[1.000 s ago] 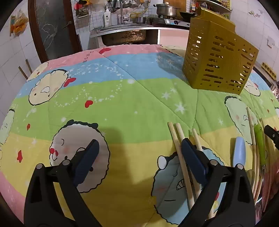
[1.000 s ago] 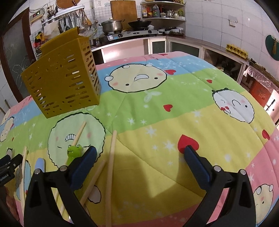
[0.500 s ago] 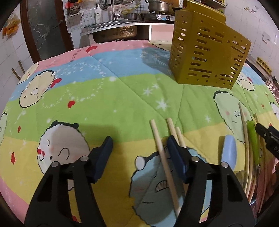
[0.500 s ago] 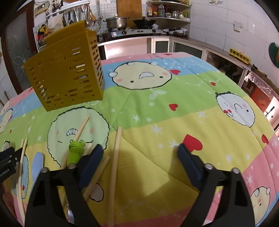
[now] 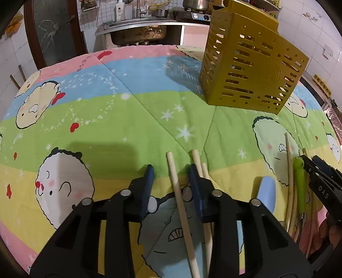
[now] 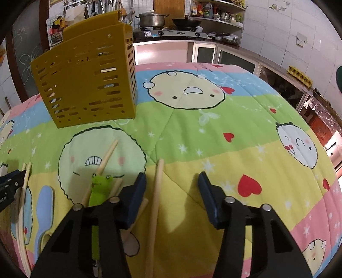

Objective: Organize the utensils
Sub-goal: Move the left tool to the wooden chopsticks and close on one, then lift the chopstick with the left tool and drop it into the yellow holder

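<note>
**Both tools closing on chopsticks**

While the yellow rack point(image 5: 252, 70) is standing empty-looking at 1 o'clock in the left view and 11 o'clock in the right, both tools are working the pick-up step. The left tool point(image 5: 171, 172) is closing, its jaws straddling one chopstick point(image 5: 181, 205) without yet pressing it; two more sticks point(image 5: 202, 169) are lying just outside its right jaw. The right tool point(image 6: 172, 180) is also closing, with another chopstick point(image 6: 156, 201) lying between its jaws, nearer the left one and not yet pinched. So neither tool is gripping anything so far.

Next, each tool is probably needing to finish closing squarely on its stick, low enough to catch it against the soft cloth, then lift and carry it to the rack, tipping it upright for the drop.

Other utensils are lying loose between the two tools: a frog-topped green handle point(image 6: 99, 188), a pale blue spoon point(image 6: 43, 205) and thin bamboo sticks point(image 5: 289, 166).

Everything is resting on a quilt point(image 6: 224, 119) with cartoon faces, stars and hearts in pink, blue, green and yellow bands; what lies under it I cannot tell. Behind, a kitchen is showing: a sink point(image 5: 139, 34), a stove with a pot point(image 6: 152, 19) and a wok point(image 6: 186, 22), shelves and white tiled walls.
</note>
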Available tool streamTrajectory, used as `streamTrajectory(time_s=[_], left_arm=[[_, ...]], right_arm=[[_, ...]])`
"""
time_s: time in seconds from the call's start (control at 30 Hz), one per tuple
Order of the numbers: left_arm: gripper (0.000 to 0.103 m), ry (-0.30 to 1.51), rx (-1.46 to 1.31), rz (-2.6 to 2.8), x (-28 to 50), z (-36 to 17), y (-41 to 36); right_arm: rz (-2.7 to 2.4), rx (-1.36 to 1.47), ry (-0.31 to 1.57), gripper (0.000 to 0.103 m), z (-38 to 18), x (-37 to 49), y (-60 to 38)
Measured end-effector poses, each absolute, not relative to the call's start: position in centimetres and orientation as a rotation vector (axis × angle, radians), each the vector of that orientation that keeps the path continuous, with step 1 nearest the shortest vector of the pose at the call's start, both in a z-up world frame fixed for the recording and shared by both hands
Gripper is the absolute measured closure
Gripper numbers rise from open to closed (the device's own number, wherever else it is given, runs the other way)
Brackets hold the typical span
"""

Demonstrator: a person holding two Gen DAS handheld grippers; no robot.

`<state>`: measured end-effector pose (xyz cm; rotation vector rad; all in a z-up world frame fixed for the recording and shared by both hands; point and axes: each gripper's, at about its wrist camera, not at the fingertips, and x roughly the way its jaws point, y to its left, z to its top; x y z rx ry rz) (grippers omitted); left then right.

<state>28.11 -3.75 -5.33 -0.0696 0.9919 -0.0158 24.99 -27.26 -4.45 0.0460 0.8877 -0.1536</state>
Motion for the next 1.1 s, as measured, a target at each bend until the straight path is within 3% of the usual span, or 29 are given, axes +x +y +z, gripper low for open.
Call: streamTrajectory(time_s=[0.2,0.33,0.4,0.73,1.1], left_arm=[[0.083,1.0,-0.03,-0.02,28.3,-5.2,-4.5],[0.097,1.011,-0.031,-0.037,28.8,-5.2,-4.8],[0.097,1.012,-0.024,-0.036,28.8,-5.1,-5.0],[0.098,0.985,-0.067,-0.061,28.2,-4.5,-4.6],[0.099,0.761,-0.054,-0.073,24.8,0.8,-4.9]], right_arm=[[-0.145,0.048,0.904,0.076,-4.3,25.5,-26.8],[-0.138,0.056,0.913,0.087,-4.1,25.9,-26.7],[-0.132,0.059,0.913,0.092,-4.0,25.9,-26.6],[-0.109,0.094,0.851,0.096,-2.6,24.9,-26.8],[-0.079,0.133,0.619,0.097,2.6,20.6,-26.6]])
